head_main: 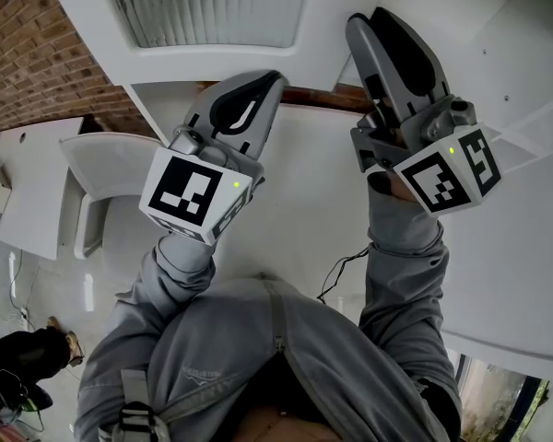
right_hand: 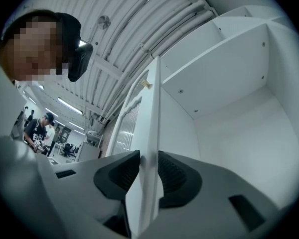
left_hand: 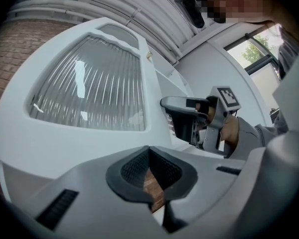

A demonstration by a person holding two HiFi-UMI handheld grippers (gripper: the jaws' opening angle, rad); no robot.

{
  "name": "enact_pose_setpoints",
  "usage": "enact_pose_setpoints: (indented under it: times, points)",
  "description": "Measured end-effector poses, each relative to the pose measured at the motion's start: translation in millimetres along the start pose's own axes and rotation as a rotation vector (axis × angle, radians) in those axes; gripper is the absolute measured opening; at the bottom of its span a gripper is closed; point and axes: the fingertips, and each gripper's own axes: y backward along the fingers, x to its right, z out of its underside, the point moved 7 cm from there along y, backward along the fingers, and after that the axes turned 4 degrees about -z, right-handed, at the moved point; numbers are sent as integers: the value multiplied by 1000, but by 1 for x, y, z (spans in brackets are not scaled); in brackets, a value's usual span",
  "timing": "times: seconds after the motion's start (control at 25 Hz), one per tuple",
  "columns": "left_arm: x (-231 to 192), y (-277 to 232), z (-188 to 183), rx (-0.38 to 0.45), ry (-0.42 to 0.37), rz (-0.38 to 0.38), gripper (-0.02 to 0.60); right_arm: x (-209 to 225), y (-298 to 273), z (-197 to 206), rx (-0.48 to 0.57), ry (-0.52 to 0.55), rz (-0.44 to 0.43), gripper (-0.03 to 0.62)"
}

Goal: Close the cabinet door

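Note:
The white cabinet door (head_main: 101,17) with a ribbed glass panel (head_main: 212,7) stands swung open overhead. In the right gripper view its thin edge (right_hand: 152,108) runs straight between the pads of my right gripper (right_hand: 148,158), and both pads lie against it. The open, bare cabinet inside (right_hand: 229,98) is to the right of the door. My right gripper (head_main: 369,21) reaches up at the door's edge. My left gripper (head_main: 263,86) is held lower and to the left, below the door (left_hand: 89,88), touching nothing. My left gripper (left_hand: 149,153) is shut and holds nothing.
A brick wall (head_main: 28,53) lies to the left. White cabinet panels and shelves (head_main: 535,109) fill the right side. A white counter (head_main: 28,182) and another person (head_main: 28,357) are lower left. A window (left_hand: 259,49) is behind me.

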Motion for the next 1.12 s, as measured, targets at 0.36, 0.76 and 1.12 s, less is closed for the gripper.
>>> enact_pose_setpoints:
  times: [0.36,0.76,1.12]
  points:
    - [-1,-3,1,3,0,1,6,6,3,4,0,-11,15,130]
    - [0,-4,1,7,5,7,5,9,4,4,8,-31,7,144]
    - [-1,-2,0,-12,25,9,6,7,-1,5,-5,-6,58,144]
